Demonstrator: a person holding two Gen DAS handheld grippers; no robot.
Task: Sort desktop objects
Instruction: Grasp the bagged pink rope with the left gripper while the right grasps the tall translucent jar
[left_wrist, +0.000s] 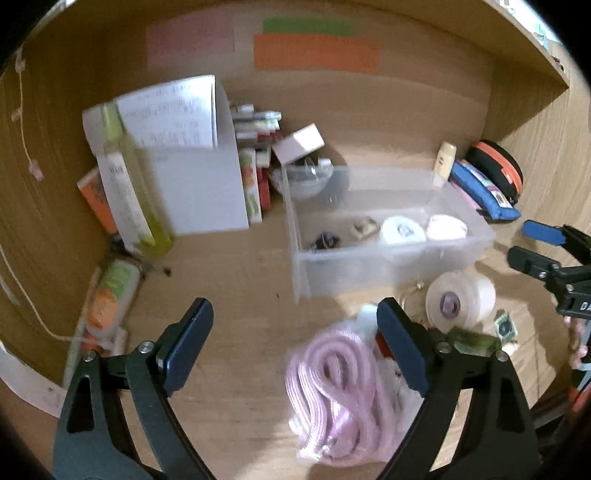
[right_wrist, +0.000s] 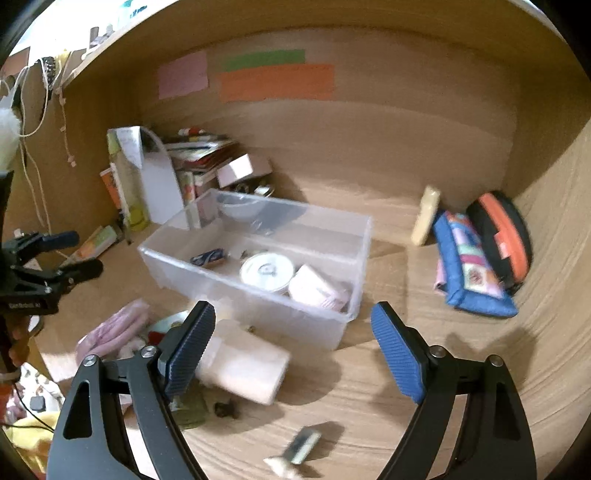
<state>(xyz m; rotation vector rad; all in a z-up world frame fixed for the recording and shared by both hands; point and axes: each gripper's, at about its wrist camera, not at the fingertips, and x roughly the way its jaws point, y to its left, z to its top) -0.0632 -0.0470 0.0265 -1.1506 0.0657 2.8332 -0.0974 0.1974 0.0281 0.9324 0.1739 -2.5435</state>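
Warm, dim indoor light is falling from above, casting soft shadows on the desk (right_wrist: 369, 387). Motion blur is smearing the pink cable bundle (left_wrist: 332, 398) and tape roll (left_wrist: 458, 301). Fisheye distortion is bending edges; dark vignetting is framing both views.

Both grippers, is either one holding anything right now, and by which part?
Nothing is held: the left gripper and right gripper both stand open and empty.

Left wrist view angled down over the wooden desktop (left_wrist: 240, 280), right wrist view likewise from further right, both close, sharing the clear plastic bin (left_wrist: 388, 266) (right_wrist: 258, 295)
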